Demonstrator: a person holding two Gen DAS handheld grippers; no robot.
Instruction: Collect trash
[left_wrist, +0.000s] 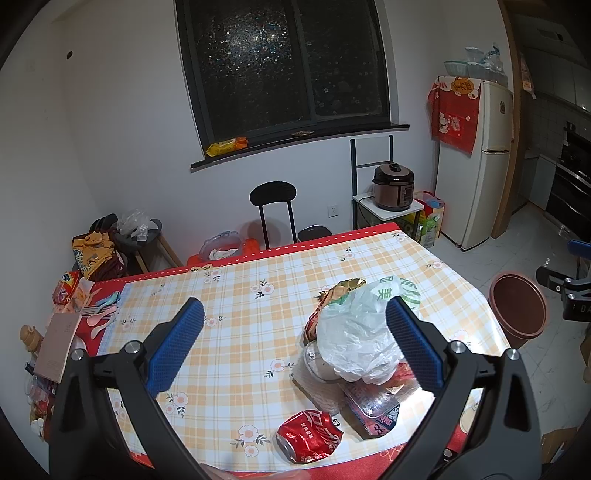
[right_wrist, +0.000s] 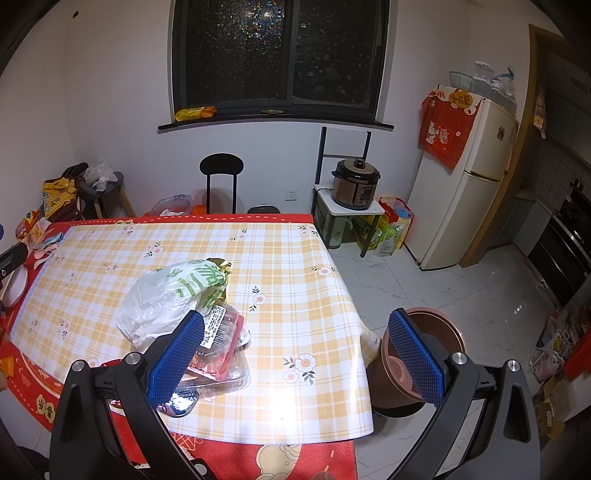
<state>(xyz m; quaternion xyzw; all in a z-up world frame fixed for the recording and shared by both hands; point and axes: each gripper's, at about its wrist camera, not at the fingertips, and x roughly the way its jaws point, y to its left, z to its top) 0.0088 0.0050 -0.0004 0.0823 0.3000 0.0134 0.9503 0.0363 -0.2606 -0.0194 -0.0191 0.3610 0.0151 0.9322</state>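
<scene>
Ideally the wide-open, empty left gripper (left_wrist: 295, 347) drops over the crushed red cola can (left_wrist: 309, 436) at its 6 o'clock, pinching across the flattened sides, while the equally wide right gripper (right_wrist: 295, 350) waits near the brown bin (right_wrist: 417, 354) at 3 o'clock.

The left gripper (left_wrist: 295, 343) hangs with its blue-padded jaws spread wide, holding nothing. The right gripper (right_wrist: 295, 354) likewise has its jaws wide apart and empty, tilted downward.
</scene>
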